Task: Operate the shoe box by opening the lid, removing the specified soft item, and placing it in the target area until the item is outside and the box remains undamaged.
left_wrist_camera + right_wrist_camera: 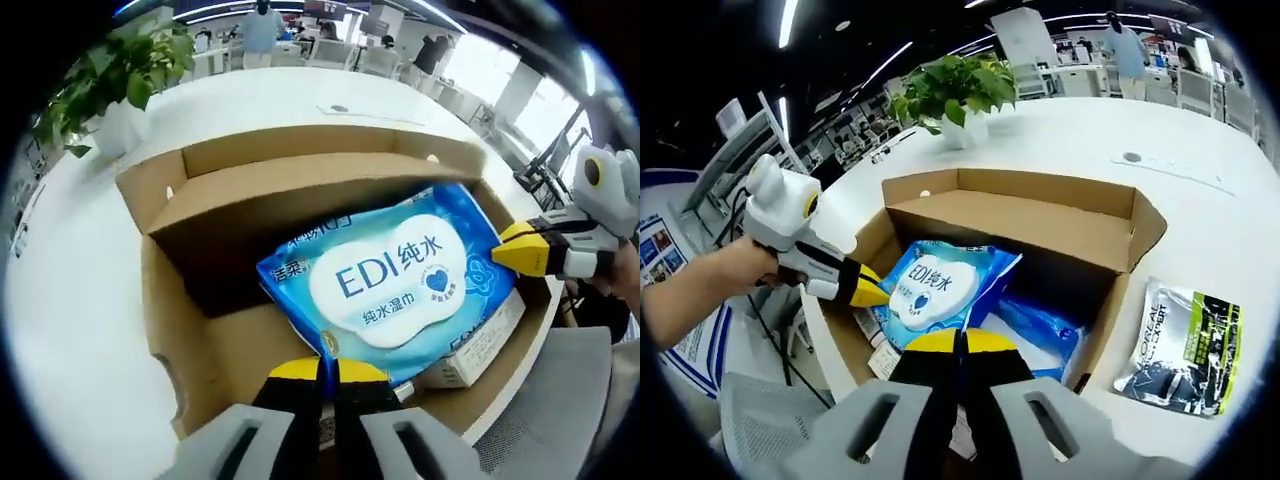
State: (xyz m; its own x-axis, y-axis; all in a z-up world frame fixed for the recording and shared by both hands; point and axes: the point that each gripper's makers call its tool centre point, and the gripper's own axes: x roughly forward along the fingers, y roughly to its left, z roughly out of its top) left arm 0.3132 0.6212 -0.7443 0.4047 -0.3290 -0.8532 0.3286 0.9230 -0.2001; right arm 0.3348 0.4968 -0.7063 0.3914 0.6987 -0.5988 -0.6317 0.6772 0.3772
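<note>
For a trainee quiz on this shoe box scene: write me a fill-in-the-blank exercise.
1. The blue wet-wipes pack lies ____ the cardboard box.
2. The box's lid flap is ____.
3. On the white table, outside the box, lies a ____ pouch with white patches.
4. The potted plant has ____ leaves.

Missing words: inside; open; black; green

Blue wipes pack point(400, 285) in open cardboard box point(180, 330) — left gripper point(328, 371) at its edge
</note>
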